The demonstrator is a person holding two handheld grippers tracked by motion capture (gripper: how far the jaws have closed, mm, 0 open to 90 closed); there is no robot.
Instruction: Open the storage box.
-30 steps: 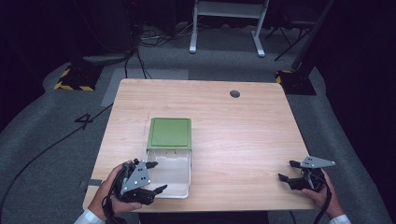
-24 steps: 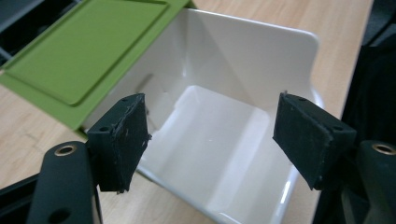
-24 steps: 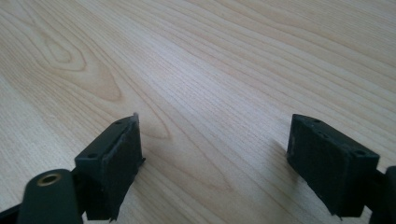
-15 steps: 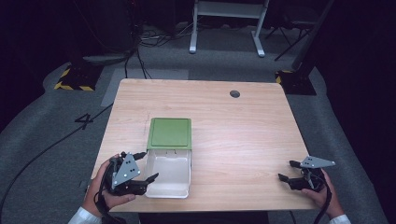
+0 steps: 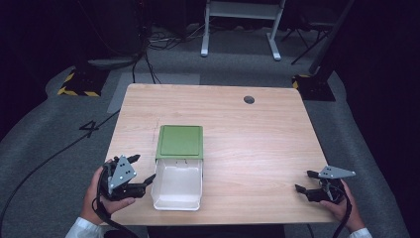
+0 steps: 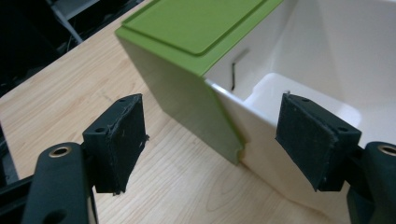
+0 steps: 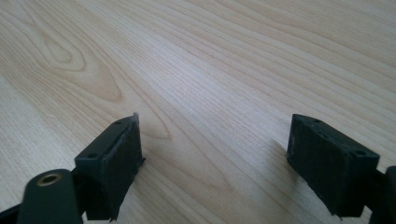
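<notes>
Box position: the white plastic box with its green hinged lid (image 5: pixel 179 171) lies open near the table's front edge, lid flat behind the tray
Left gripper (image 5: pixel 143 181): your jaws have just been opening, one pad (image 6: pixel 317 140) inside the tray, the wall between them ungripped
Right gripper (image 5: pixel 303 181): wide open, empty, over the pale wooden table (image 5: pixel 257 144)
Risk: closing off-centre may tip the light tray or push it off the front edge

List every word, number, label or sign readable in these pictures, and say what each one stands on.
"4" – a large dark numeral on the grey floor, left of the table.
Yellow-and-black hazard stripes, no words, on the floor by the table's far left corner.
No readable text on the green lid, the white container, or either gripper.
</notes>
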